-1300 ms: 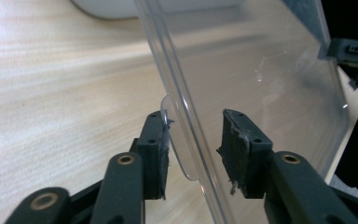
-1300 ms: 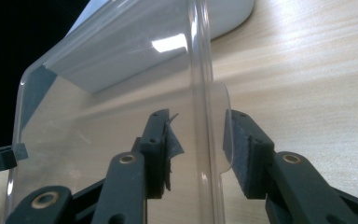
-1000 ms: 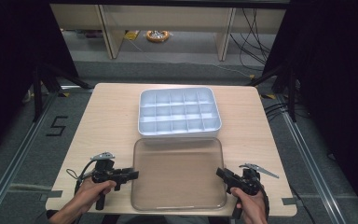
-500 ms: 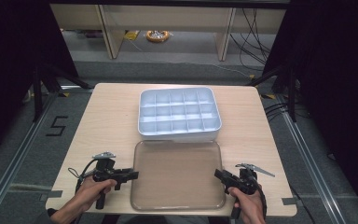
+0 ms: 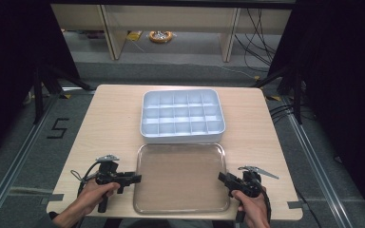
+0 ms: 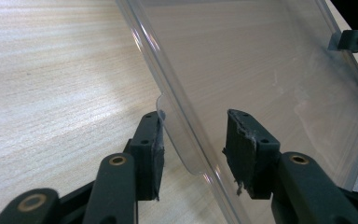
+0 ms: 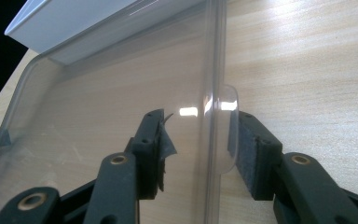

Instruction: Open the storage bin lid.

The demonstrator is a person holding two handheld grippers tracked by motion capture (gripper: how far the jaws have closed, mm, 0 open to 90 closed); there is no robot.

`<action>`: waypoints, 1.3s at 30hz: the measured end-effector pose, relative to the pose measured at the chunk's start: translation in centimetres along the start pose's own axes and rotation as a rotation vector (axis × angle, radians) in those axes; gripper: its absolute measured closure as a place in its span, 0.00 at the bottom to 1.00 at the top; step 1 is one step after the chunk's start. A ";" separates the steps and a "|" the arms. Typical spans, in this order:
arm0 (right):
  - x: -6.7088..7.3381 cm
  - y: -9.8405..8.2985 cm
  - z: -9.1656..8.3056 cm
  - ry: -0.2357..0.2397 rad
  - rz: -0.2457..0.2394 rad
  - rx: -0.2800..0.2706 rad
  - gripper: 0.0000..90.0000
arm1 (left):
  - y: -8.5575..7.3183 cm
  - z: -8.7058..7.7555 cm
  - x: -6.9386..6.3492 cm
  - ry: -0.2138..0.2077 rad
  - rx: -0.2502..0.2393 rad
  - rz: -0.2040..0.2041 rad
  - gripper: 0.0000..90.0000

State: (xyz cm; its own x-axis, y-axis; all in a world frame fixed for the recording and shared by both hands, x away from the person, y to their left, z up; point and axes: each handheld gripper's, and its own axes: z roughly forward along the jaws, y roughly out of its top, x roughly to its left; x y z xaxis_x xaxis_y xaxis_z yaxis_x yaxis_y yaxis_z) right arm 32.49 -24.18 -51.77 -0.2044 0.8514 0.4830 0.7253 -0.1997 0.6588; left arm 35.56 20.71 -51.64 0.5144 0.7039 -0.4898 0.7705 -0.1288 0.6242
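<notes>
Black padded jaws of the left gripper (image 6: 193,154) stand apart astride the left rim of a clear plastic lid (image 6: 270,70), a small rim tab lying between the pads without a visible clamp. The right gripper (image 7: 198,149) likewise has its jaws parted around the lid's right rim and tab; whether either pad touches the plastic is hard to tell through the glare. In the high view the lid (image 5: 180,178) lies flat on the wooden table (image 5: 104,123), its far edge just beside a white compartment tray (image 5: 183,116). Both hands (image 5: 92,194) enter from the bottom edge, forearms cut off.
</notes>
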 end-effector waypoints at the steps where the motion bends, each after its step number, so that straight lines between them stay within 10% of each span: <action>1: 0.1 0.0 0.0 -0.001 0.005 0.007 0.63 | 0.0 0.1 0.0 0.005 0.000 0.004 0.62; 4: 0.5 -0.2 0.0 0.007 0.056 0.013 0.62 | -0.1 0.2 -0.2 0.013 -0.001 0.003 0.60; 14: 0.2 0.5 -0.5 -0.025 0.004 -0.048 0.60 | 0.5 -0.7 -0.4 0.107 -0.080 0.041 0.44; 26: -0.4 1.0 -1.0 -0.013 -0.042 -0.082 0.51 | 0.6 -0.8 -0.6 0.067 -0.083 0.066 0.42; 29: 0.9 1.0 -1.6 -0.008 0.106 -0.034 0.46 | 0.7 -0.9 -0.5 0.072 -0.082 0.071 0.38; 39: 1.2 1.1 -2.0 -0.049 0.068 -0.074 0.41 | 0.7 -1.1 -0.6 0.051 -0.079 0.071 0.31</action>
State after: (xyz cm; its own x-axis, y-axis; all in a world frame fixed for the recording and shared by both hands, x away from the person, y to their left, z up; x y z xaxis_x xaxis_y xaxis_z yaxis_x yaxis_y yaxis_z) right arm 31.75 -24.33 -49.32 -0.1226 0.8567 0.5010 0.6855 -0.2920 0.6670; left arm 35.33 20.99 -50.24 0.5450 0.7301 -0.4123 0.6997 -0.1251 0.7034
